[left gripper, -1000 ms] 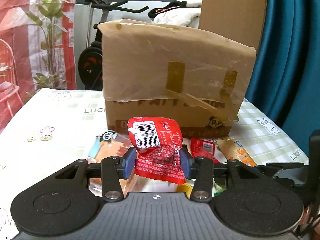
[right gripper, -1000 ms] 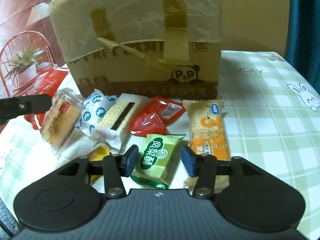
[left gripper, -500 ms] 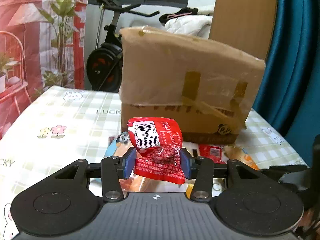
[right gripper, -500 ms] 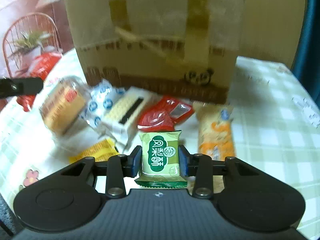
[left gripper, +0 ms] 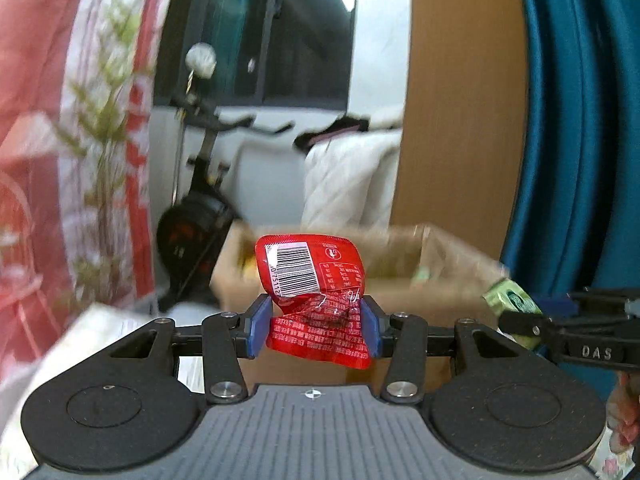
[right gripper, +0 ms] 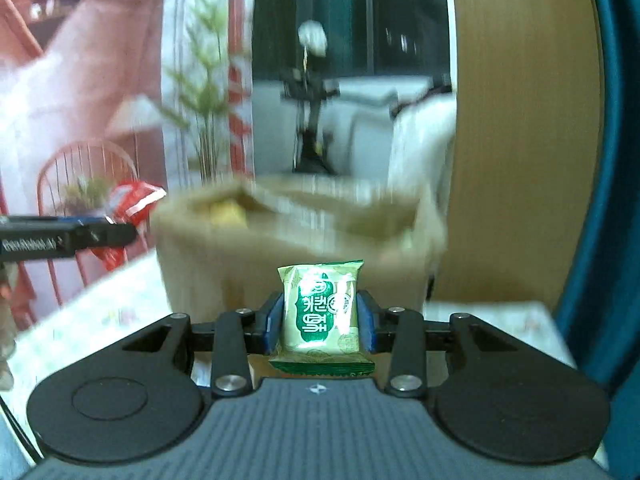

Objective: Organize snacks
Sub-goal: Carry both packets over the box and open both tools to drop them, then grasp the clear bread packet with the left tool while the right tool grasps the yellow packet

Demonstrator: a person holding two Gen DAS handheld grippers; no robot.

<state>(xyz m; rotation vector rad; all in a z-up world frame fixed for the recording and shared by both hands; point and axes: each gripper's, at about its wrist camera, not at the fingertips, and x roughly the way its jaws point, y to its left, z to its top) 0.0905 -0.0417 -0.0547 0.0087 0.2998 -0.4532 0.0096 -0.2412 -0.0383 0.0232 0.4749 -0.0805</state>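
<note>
Snacks are sitting one in each gripper, both held in the air in front of the box. The left gripper [left gripper: 316, 322] is clenching a red packet [left gripper: 314, 300] between its blue pads [left gripper: 260, 328], barcode side facing the camera, the wrapper crumpled where the pads are pressing. The right gripper [right gripper: 319, 322] is grasping a green packet [right gripper: 322, 312] upright between its pads [right gripper: 274, 324], printed face toward the camera.

Behind both packets the cardboard box [left gripper: 436, 276] is standing on the checked tablecloth [right gripper: 100, 320] with its top open; something yellow [right gripper: 226, 214] is showing inside near its left wall, though blur is hiding what it is. In the left view the right gripper is reaching in from the right edge with the green packet at its tip, level with the box rim. In the right view the left gripper is reaching in from the left edge with the red packet, just beside the box's left corner. An exercise bike [left gripper: 200, 216] and a teal curtain [left gripper: 580, 140] are standing beyond the table.
</note>
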